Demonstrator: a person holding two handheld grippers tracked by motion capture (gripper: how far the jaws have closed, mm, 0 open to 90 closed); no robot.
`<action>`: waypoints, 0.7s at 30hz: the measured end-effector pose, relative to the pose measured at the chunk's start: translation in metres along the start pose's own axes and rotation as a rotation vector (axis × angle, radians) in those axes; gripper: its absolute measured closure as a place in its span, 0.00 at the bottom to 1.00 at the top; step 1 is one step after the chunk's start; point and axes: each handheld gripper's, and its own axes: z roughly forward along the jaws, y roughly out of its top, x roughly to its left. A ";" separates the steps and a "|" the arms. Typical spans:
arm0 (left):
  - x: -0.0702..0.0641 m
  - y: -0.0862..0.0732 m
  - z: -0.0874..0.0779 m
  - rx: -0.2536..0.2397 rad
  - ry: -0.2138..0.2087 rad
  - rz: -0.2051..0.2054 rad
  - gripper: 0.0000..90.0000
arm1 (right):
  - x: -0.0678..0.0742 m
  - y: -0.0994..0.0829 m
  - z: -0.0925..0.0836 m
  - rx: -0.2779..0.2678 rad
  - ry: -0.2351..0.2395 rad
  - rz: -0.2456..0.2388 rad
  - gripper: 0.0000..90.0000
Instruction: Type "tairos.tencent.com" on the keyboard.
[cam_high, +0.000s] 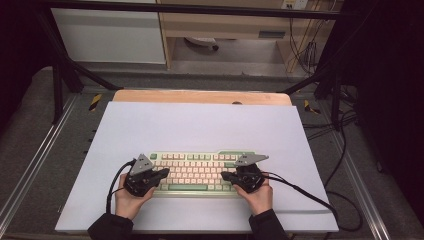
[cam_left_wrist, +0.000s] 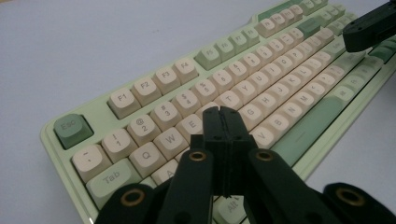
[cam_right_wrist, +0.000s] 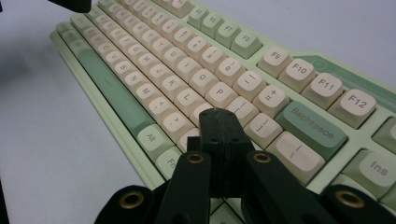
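A pale green keyboard (cam_high: 197, 172) with cream keycaps lies on the white table sheet (cam_high: 200, 130), near the front. My left gripper (cam_high: 165, 173) hovers over the keyboard's left end, its jaws shut with nothing between them. In the left gripper view the keyboard (cam_left_wrist: 261, 74) stretches away to the upper right, and my left gripper (cam_left_wrist: 221, 112) has its closed tips above the keys near E and R. My right gripper (cam_high: 225, 176) is over the right end, shut and empty. The right gripper view has the keyboard (cam_right_wrist: 187, 70) running up-left, with my right gripper (cam_right_wrist: 218, 113) above the keys left of Backspace.
A wooden tabletop edge (cam_high: 200, 96) shows behind the sheet. Black frame posts (cam_high: 57, 75) stand at the back corners. Cables (cam_high: 345, 165) trail on the floor at the right. The other gripper's black tip (cam_left_wrist: 369, 30) shows at the top right of the left gripper view.
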 end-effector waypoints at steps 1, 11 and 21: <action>0.000 0.001 0.001 0.000 -0.004 -0.002 1.00 | 0.000 0.000 0.000 -0.002 0.000 -0.001 1.00; -0.007 0.014 0.009 0.003 -0.006 0.012 1.00 | 0.001 0.000 -0.001 0.001 -0.002 0.000 1.00; -0.016 0.025 0.030 0.026 -0.003 0.027 1.00 | 0.001 0.000 -0.001 -0.001 0.000 -0.001 1.00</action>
